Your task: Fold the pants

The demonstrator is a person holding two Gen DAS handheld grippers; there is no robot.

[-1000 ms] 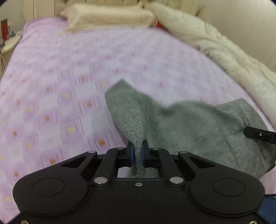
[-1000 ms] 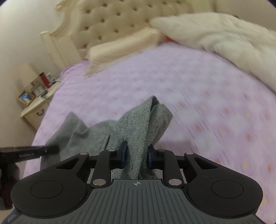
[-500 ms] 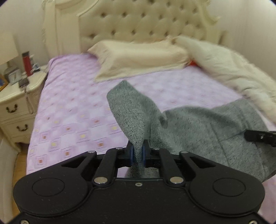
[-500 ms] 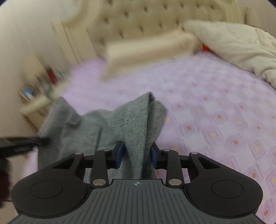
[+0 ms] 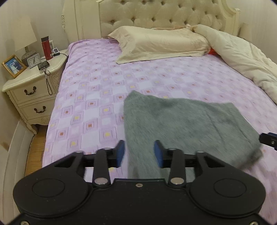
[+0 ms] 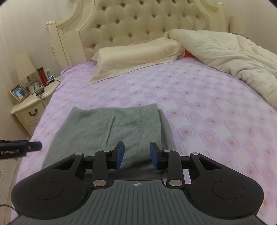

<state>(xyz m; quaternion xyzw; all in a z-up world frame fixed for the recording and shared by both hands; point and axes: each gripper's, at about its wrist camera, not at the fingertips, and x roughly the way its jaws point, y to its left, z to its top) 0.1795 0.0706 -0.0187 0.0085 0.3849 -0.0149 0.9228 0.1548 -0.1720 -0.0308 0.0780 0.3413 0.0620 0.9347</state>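
Now, from the left wrist camera, the left gripper (image 5: 139,152) sits at the bottom centre of the frame with its jaws opening, the blue pads (image 5: 120,153) standing apart. The grey pants (image 5: 187,124) run between them, blurred, and the pads do not press on the cloth. The pants spread from bottom centre toward the right edge, lying on the purple checked bedspread (image 5: 97,97). At the right edge the dark tip of the right gripper (image 5: 268,141) shows just beside the cloth. A cream pillow (image 5: 161,44) lies at the top centre below the tufted headboard (image 5: 164,13), and a rumpled cream duvet (image 5: 242,58) fills the upper right. In the upper left stands a nightstand (image 5: 31,86) with a lamp (image 5: 24,34), a red bottle (image 5: 45,47), a clock (image 5: 33,59) and a framed photo (image 5: 13,65).

From the right wrist camera, the right gripper (image 6: 136,154) sits at bottom centre, its jaws partly spread. The pants (image 6: 110,128) lie flat on the bedspread (image 6: 199,107) in the lower left of centre, passing under and between the pads (image 6: 155,154) without being pinched. The left gripper's (image 6: 32,145) dark tip pokes in from the left edge, near the cloth's left border. Pillow (image 6: 136,55), headboard (image 6: 138,22), duvet (image 6: 233,57) and nightstand (image 6: 29,107) ring the top and sides.
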